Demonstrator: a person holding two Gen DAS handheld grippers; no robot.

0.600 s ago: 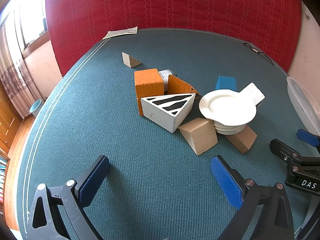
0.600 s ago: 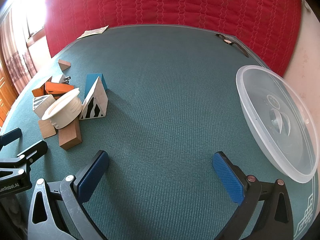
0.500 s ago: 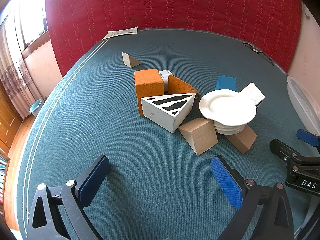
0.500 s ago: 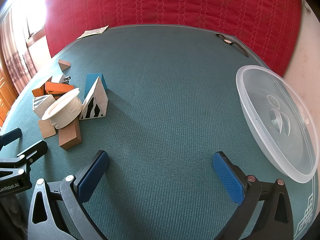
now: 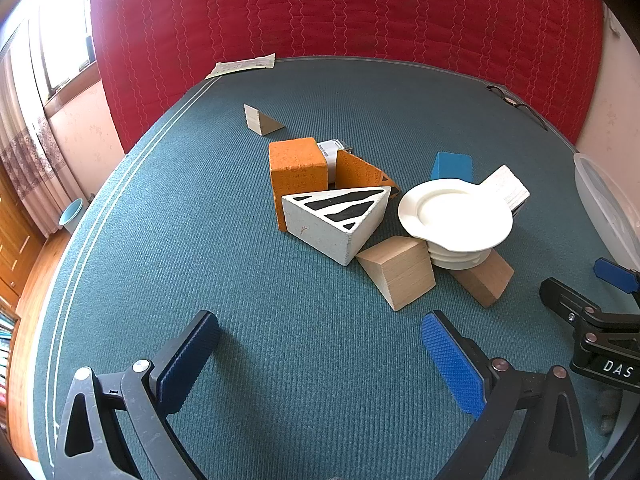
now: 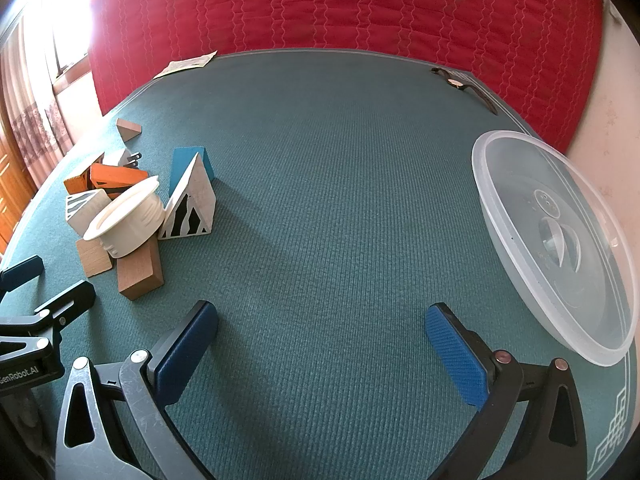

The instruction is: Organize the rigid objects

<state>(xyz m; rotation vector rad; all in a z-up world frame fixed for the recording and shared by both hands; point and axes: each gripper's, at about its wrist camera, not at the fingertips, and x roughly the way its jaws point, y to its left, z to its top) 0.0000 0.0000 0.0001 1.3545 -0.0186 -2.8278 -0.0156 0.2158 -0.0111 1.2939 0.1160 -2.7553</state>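
From where I sit, nothing looks sorted yet. My left gripper (image 5: 320,356) hangs over bare green tabletop (image 5: 224,280) near its front edge, fingers spread wide with nothing between them. My right gripper (image 6: 320,348) is the same: fingers wide apart, empty, over the open middle-front of the tabletop.

The rigid objects sit in one jumbled cluster toward the left half of the tabletop. In the left view I see an orange block (image 5: 298,172) standing with a zebra-striped wedge (image 5: 340,216) lying against its front, an orange wedge (image 5: 360,172) behind that, and a small white plug-like item (image 5: 330,150) tucked between the orange pieces. A white flanged plastic fitting (image 5: 456,216) rests tilted on a brown wooden block (image 5: 484,280), with a pale wooden wedge (image 5: 396,272) touching the striped one. A second striped wedge (image 6: 190,204) stands upright beside the fitting, with a blue block (image 5: 452,166) just behind it. A small wooden wedge (image 5: 260,120) lies apart, toward the far left edge.

A clear plastic lid (image 6: 552,248) sits at the right edge, well apart from the pile, and it holds nothing. I judge the whole job remains: every piece has yet to be picked out and placed, and the nearest candidates for my left gripper are the pale wedge and brown block
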